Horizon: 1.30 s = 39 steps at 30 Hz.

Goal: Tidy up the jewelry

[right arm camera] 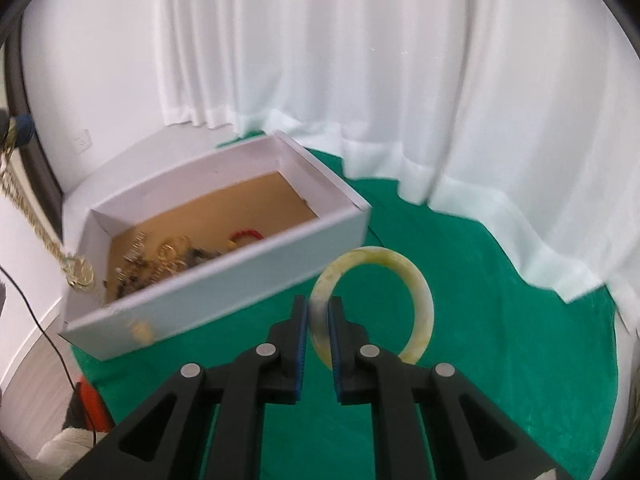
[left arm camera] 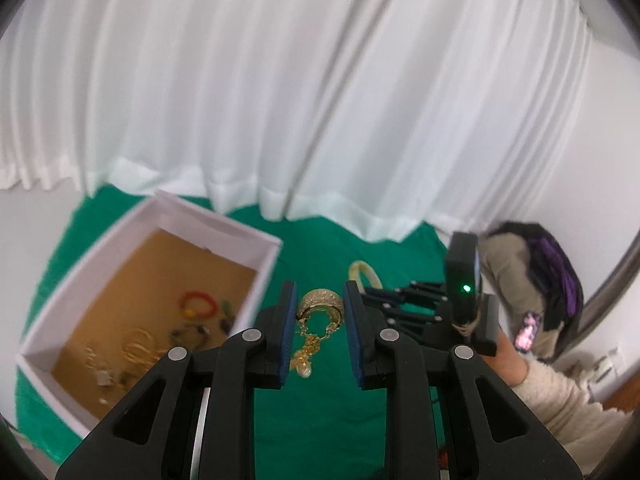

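Note:
My left gripper point(left arm camera: 320, 300) is shut on a wide gold bangle point(left arm camera: 321, 305); a gold chain with a pearl point(left arm camera: 306, 354) hangs from it above the green cloth point(left arm camera: 320, 420). My right gripper point(right arm camera: 319, 310) is shut on a pale yellow-green jade bangle point(right arm camera: 416, 288) and holds it just right of the white box point(right arm camera: 224, 280). The box point(left arm camera: 240, 236) has a brown floor and holds a red bead bracelet point(left arm camera: 198, 303), gold hoops point(left arm camera: 138, 346) and other small pieces. The jade bangle point(left arm camera: 366, 274) and the right gripper's body point(left arm camera: 424, 304) show in the left wrist view.
White curtains point(right arm camera: 360, 80) hang behind the green cloth point(right arm camera: 500, 320). A cable point(right arm camera: 44, 328) and a red object point(right arm camera: 94, 404) lie left of the cloth. A person's sleeve point(left arm camera: 560, 400) and a chair with clothes point(left arm camera: 532, 292) are at the right.

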Motion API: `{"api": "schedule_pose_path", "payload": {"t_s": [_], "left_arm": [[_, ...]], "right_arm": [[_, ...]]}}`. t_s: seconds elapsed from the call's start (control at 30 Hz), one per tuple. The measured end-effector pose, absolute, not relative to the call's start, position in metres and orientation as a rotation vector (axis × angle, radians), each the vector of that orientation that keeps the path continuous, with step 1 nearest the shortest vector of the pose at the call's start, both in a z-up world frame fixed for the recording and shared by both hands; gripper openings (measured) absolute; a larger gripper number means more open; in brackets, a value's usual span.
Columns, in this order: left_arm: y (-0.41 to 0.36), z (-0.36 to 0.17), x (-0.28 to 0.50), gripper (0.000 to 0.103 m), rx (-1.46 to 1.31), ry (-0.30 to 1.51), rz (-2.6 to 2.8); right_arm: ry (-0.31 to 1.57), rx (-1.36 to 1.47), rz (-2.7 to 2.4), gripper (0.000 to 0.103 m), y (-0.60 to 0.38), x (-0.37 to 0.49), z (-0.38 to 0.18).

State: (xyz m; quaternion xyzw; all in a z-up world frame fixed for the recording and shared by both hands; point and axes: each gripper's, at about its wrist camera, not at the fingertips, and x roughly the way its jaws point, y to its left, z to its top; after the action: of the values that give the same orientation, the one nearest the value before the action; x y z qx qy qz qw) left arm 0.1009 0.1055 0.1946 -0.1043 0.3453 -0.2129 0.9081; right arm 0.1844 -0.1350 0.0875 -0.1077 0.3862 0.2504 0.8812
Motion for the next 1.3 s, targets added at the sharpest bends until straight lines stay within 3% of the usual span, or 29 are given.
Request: {"api": "schedule_pose_path", "payload": {"t_s": [0.23,0.47,1.0,1.03,1.17,1.23,1.3], "left_arm": [[0.155,0.195,0.124,0.022,-0.198,0.697,-0.270],[0.203,0.141,0.144,0.022,-0.239,0.772,-0.137],[0.224,-0.002,0.133,0.024,-0.259,1.003,0.021],[0.225,-0.006,0.129,0.028,-0.254,1.009,0.043],[0.230,-0.014,0.115,0.072,-0.225,0.994,0.132],[0.230,-0.012,0.109,0.080,-0.192,0.976,0.178],[0.227,-0.009,0.105,0.087,-0.156,0.959,0.218]], "right_arm": [[0.770,-0.222,0.606,0.010,-0.092,0.197,0.115],[0.797,-0.238,0.732,0.011,-0.031,0.205,0.113],[1.012,-0.372,0.921,0.011,0.092,0.204,0.004],[1.030,-0.389,0.931,0.011,0.100,0.203,-0.006],[1.074,-0.425,0.936,0.014,0.117,0.203,-0.029],[1.096,-0.417,0.926,0.017,0.119,0.208,-0.035],[1.090,-0.402,0.905,0.027,0.117,0.213,-0.035]]}}
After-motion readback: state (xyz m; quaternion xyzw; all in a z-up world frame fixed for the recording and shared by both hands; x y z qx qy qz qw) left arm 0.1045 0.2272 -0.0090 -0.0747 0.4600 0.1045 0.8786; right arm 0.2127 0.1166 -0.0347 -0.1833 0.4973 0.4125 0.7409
